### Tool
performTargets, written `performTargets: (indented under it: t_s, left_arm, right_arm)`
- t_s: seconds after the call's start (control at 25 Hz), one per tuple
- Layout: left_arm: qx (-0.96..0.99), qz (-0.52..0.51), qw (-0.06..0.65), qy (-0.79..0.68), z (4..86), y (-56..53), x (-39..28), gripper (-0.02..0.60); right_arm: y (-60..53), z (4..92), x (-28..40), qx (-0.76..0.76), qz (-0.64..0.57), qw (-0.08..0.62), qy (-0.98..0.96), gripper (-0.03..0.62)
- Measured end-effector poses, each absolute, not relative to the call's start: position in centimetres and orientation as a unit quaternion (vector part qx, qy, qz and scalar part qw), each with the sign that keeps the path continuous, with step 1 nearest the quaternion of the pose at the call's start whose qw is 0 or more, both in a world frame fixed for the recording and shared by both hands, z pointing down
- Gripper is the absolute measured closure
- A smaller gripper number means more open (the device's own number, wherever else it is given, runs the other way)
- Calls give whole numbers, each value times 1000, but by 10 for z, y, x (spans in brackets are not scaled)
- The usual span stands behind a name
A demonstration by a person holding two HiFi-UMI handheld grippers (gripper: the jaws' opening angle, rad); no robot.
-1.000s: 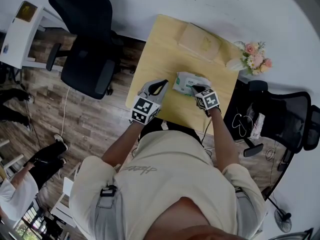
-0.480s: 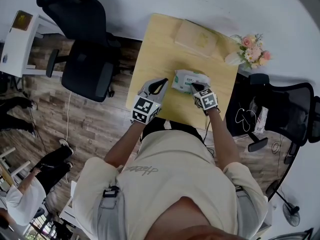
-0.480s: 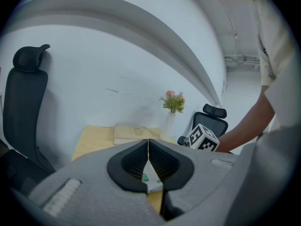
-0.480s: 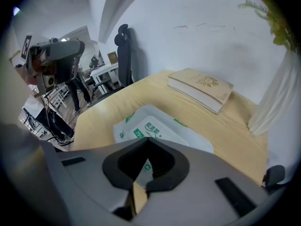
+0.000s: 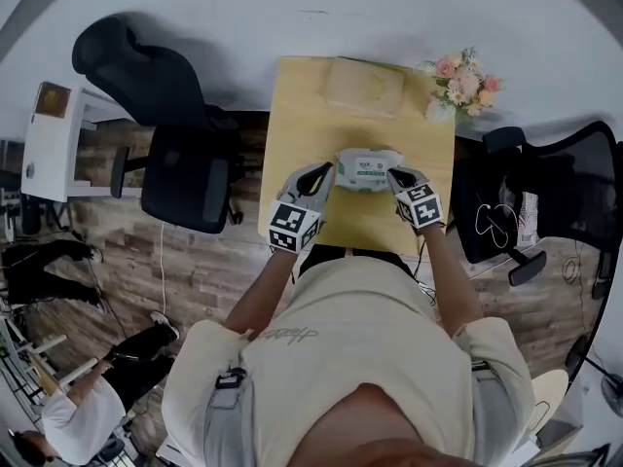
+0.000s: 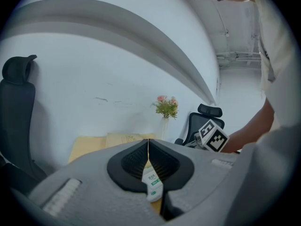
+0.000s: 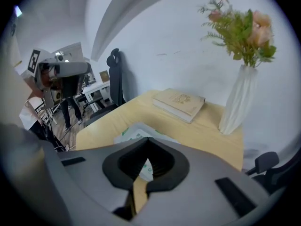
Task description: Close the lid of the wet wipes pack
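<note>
The white wet wipes pack (image 5: 369,169) with green print lies flat on the pale wooden table (image 5: 300,115), near its front edge. Whether its lid is up or down does not show. My left gripper (image 5: 324,172) is shut, its tips just off the pack's left end. My right gripper (image 5: 395,175) is shut too, its tips at the pack's right end. In the left gripper view the pack (image 6: 153,183) shows low behind the closed jaws of the gripper (image 6: 148,142). The right gripper view shows the pack (image 7: 133,130) just beyond that gripper (image 7: 148,140).
A tan book (image 5: 363,86) lies at the table's back edge, beside a white vase of flowers (image 5: 456,78) at the back right corner. Black office chairs stand left (image 5: 185,168) and right (image 5: 545,202) of the table. People stand on the wooden floor far left.
The left gripper has closed in on the pack's left end. The right gripper has slid from the pack's near edge to its right end. The head view has shifted.
</note>
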State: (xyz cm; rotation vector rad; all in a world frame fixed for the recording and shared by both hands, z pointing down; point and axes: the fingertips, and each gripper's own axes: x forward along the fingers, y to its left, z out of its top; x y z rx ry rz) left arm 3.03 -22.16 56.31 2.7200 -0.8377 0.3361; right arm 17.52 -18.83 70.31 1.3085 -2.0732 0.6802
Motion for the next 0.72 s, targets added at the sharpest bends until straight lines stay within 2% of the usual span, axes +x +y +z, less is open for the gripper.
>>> performTargets:
  t_s: [0.44, 0.72]
  left_arm:
    - [957, 81, 87, -264, 499, -234, 65, 563]
    - [965, 50, 41, -255, 441, -240, 81, 563]
  right_arm:
    - [-186, 592, 220, 559, 193, 172, -788, 592]
    - [-183, 512, 240, 580, 136, 129, -792, 592]
